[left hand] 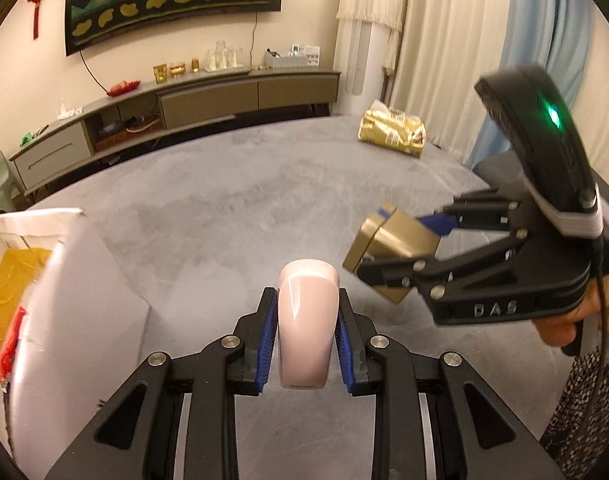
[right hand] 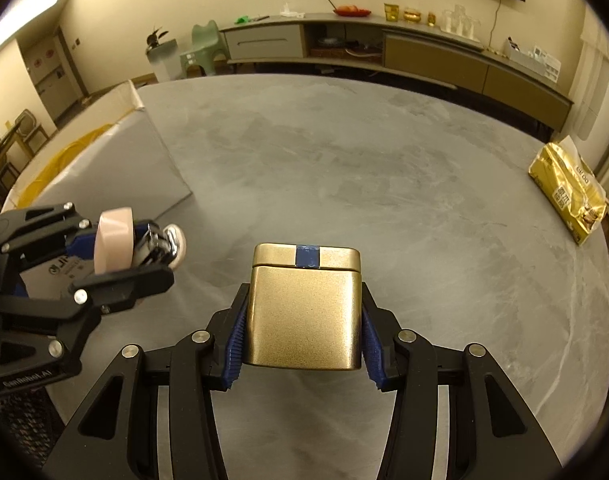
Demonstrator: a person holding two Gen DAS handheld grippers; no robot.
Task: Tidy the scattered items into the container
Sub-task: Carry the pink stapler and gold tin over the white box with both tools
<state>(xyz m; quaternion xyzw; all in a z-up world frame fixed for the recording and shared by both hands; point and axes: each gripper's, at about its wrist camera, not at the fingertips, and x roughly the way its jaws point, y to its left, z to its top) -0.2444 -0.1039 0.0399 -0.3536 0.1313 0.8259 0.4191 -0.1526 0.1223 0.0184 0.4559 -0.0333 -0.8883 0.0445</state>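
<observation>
The left gripper (left hand: pixel 307 344) is clamping what is probably a pink stapler (left hand: pixel 308 320); the right gripper (right hand: pixel 302 340) is gripping a gold tin (right hand: pixel 304 312). Carry both level over the box (right hand: pixel 144 168), releasing 1 at a time.

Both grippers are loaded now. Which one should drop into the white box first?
Left, probably. The left gripper, shut on the pink stapler, is right beside the white box; the right gripper, holding the gold tin, is farther off.
</observation>
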